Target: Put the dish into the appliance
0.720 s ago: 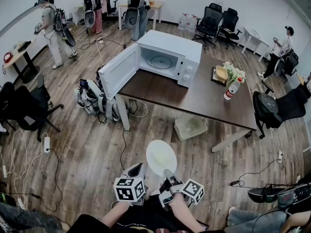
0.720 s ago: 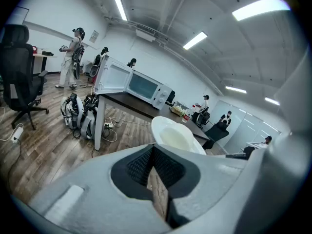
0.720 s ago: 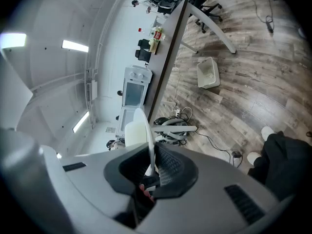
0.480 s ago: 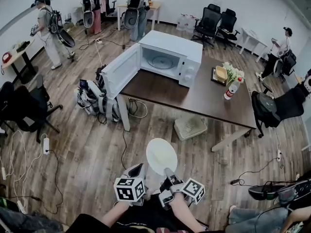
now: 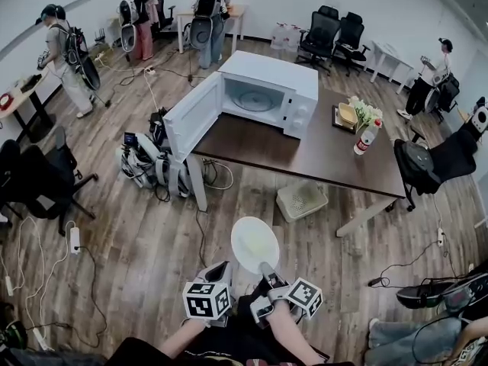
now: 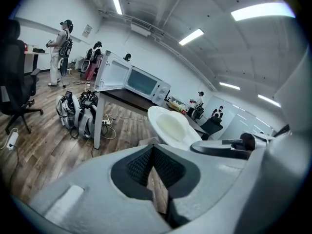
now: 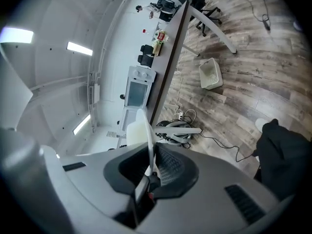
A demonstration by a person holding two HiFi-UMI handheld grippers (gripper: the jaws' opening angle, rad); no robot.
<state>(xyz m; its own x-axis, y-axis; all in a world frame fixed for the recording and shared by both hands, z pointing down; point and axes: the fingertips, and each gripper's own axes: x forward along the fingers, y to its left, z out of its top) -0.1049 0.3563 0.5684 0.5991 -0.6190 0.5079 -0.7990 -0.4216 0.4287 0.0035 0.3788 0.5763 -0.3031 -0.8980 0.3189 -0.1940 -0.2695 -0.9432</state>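
A white round dish (image 5: 255,244) is held low in front of me, above the wood floor. My right gripper (image 5: 266,271) is shut on its near rim; in the right gripper view the dish (image 7: 145,128) stands edge-on between the pads of that gripper (image 7: 150,164). Just left of the dish, my left gripper (image 5: 220,268) is shut on nothing and does not touch it. The left gripper view shows the dish (image 6: 171,126) beyond its own gripper (image 6: 155,168). The white microwave (image 5: 271,96) stands on the far brown table (image 5: 320,155), its door (image 5: 191,116) swung open to the left, turntable visible inside.
A white basket (image 5: 300,199) sits on the floor under the table. Bags (image 5: 149,161) and cables lie by the table's left leg. A bottle (image 5: 364,140), flowers and a yellow bowl (image 5: 348,114) are on the table's right end. Office chairs and several people stand around the room.
The table and microwave have drifted slightly lower and nearer in the head view. The dish stays in the right gripper. People at the back have shifted left.
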